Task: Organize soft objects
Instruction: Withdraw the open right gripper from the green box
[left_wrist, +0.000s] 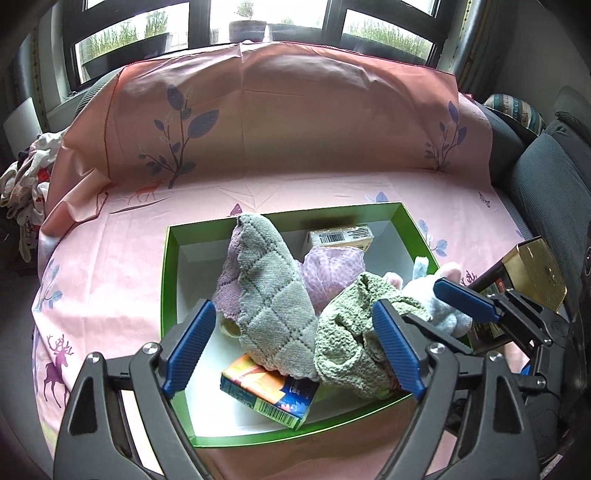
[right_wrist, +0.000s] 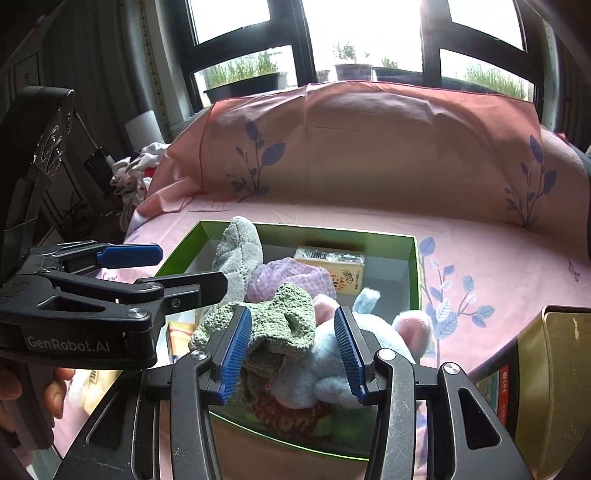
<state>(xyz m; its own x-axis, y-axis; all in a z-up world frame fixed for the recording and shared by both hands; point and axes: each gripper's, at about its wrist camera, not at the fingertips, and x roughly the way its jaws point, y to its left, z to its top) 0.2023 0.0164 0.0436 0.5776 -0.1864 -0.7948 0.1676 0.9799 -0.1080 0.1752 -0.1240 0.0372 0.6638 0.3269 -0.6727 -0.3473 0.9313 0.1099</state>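
A green box (left_wrist: 170, 266) with a white inside sits on the pink bed sheet. In it lie a grey quilted cloth (left_wrist: 269, 295), a lilac cloth (left_wrist: 332, 273), a green knitted cloth (left_wrist: 343, 332) and a light blue plush toy (left_wrist: 439, 295). My left gripper (left_wrist: 291, 343) is open over the box's near edge, with the grey and green cloths between its fingers. My right gripper (right_wrist: 293, 354) is open around the green knitted cloth (right_wrist: 280, 317) and the plush toy (right_wrist: 328, 365), not visibly squeezing them. It shows at the right in the left wrist view (left_wrist: 465, 299).
Two cartons lie in the box: an orange and blue one (left_wrist: 269, 395) near the front, a cream one (left_wrist: 341, 236) at the back. A gold tin (right_wrist: 550, 384) stands right of the box. A pillow (left_wrist: 277, 110) lies behind. A pile of clothes (left_wrist: 26, 181) lies at far left.
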